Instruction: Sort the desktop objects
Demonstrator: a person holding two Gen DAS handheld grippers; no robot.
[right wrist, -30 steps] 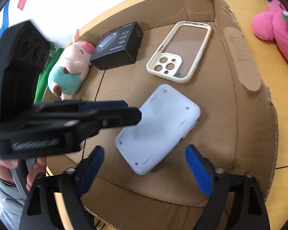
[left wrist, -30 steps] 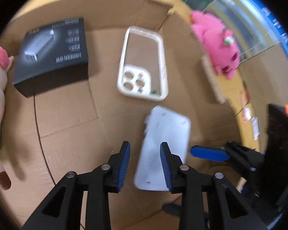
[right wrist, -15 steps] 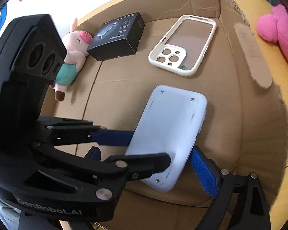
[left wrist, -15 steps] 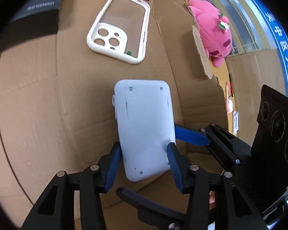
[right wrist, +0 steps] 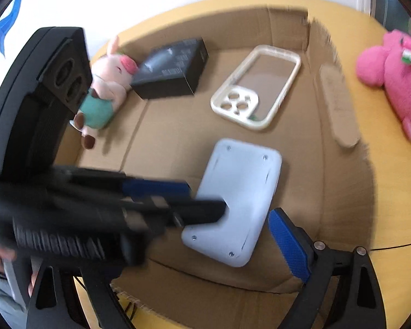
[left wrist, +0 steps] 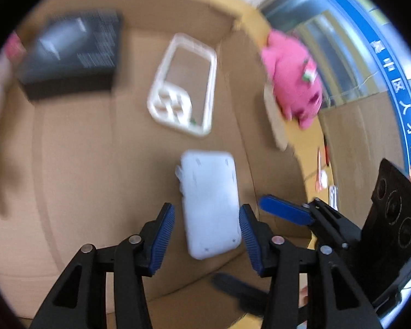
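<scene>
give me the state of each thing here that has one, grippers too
left gripper: jaws opening, pale blue-white device between them, pads off it
right gripper: open, nothing held
pale blue-white device: flat on the cardboard, back side up
phone case: empty, lying flat
black box: closed, resting on the cardboard
pig plush: lying at the cardboard's edge against the black box
pink plush: on the table, off the cardboard

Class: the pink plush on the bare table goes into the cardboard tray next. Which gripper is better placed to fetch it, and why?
Probably the right gripper: the pink plush lies on its side, beyond the tray's torn wall. The left gripper, jaws opening, straddles the white device.
</scene>
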